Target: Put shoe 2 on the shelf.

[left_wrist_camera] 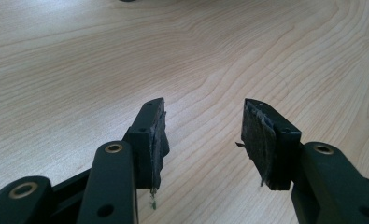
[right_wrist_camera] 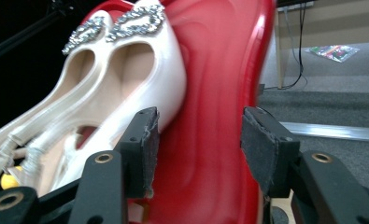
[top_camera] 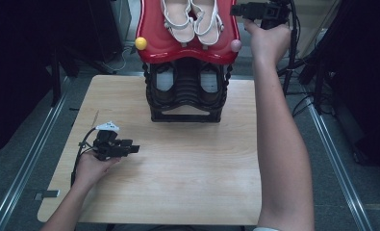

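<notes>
Room: dark around me, grey floor with metal rails running along both sides of the table.
Table [top_camera: 187, 173]: pale wood, with the rack standing at its far edge.
Rack [top_camera: 186, 103]: black tiered shoe stand; a dark pair of shoes [top_camera: 164, 84] sits inside its lower shelf.
Red tray [top_camera: 154, 45]: glossy top tier of the rack, with a yellow knob [top_camera: 140, 43] at its left corner and a pink knob [top_camera: 235, 45] at its right.
White sandals [top_camera: 193, 19]: my work lies here; the pair rests side by side on the red tray, and the right gripper view shows jewelled buckles.
Right gripper [top_camera: 243, 9]: I hold it raised at the tray's right edge, jaws spread wide, nothing between the pads; the near sandal lies just beside my left jaw.
Left gripper [top_camera: 131, 148]: low over the bare wood near the table's left front, jaws standing apart, holding nothing.
</notes>
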A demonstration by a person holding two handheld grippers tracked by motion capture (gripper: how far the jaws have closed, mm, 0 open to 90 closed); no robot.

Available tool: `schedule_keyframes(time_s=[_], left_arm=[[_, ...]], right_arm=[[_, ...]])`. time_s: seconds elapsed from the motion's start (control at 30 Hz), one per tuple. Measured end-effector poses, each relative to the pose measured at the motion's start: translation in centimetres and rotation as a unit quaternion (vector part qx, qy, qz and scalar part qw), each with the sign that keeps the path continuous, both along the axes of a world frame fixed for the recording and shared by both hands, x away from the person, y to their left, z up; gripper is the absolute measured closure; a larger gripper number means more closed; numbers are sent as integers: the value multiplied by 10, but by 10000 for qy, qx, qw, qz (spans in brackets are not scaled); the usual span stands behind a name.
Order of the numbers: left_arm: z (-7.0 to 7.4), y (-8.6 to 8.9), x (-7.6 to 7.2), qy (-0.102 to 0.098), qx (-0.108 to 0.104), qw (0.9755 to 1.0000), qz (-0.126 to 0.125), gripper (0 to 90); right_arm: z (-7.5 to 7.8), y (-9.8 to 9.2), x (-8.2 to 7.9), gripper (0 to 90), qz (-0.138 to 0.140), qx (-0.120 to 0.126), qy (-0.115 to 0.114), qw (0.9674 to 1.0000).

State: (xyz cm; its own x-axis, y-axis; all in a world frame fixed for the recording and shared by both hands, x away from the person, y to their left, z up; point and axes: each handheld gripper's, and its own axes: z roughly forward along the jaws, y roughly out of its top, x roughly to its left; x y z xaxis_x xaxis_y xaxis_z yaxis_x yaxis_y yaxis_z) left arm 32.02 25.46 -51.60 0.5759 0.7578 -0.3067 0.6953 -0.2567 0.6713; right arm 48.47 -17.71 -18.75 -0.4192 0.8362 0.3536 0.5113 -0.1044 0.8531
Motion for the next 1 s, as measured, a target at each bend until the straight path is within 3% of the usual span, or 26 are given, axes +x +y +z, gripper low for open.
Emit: schedule_keyframes(time_s=[0.4, 0.57, 0.8, 1.0], left_arm=[[0, -2, 2, -117, -37, 9999, -9, 497], [-1, -1, 3, -63, -66, 10000, 6, 489], [0, 2, 4, 21, -127, 9997, 230, 472], [-1, 1, 4, -2, -114, 9996, 272, 462]], right_arm=[[-27, -36, -9, 461, -152, 24, 63, 9999], [-40, -46, -13, 461, -174, -5, 117, 9998], [-59, -58, -21, 459, -137, 47, 135, 9998], [-72, -66, -26, 459, -124, 16, 179, 9998]])
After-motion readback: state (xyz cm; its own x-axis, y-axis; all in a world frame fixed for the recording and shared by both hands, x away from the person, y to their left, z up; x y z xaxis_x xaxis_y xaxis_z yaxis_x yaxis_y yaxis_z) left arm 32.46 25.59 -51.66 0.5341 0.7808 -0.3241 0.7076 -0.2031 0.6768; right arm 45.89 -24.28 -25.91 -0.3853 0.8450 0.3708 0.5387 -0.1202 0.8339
